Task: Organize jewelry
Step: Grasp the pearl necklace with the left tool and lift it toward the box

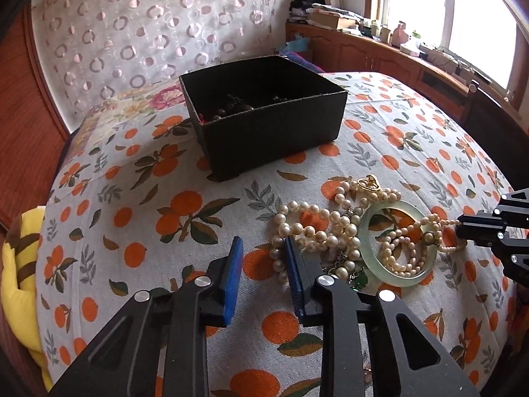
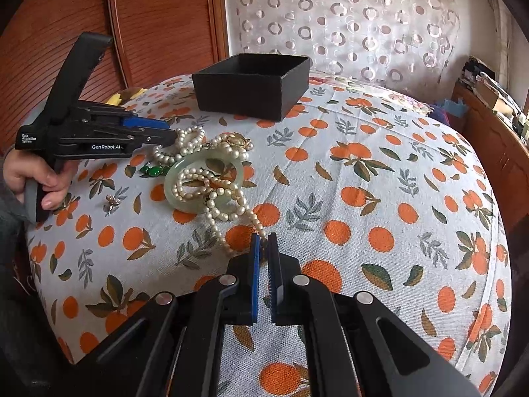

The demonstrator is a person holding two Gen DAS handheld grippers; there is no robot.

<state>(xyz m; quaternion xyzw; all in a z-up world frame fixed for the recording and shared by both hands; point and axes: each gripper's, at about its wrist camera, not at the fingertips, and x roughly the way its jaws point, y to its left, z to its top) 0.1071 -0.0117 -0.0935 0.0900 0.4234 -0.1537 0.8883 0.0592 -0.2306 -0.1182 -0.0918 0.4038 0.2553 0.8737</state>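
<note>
On woven orange-print cloth (image 2: 363, 178), right hand-held gripper (image 2: 263, 239) prob. pinches beaded pearl strand (image 2: 228, 213).

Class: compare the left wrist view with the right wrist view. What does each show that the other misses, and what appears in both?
Only the left wrist view looks into the black box, where dark beads lie, and shows the bright window.

Only the right wrist view shows the person's left hand on its handle, a small earring lying apart on the cloth, and the right gripper closed on the thin pearl strand.

Both show the jade bangle, pearl necklaces, green pendant, gold clasp, open left gripper and orange-print cloth.
</note>
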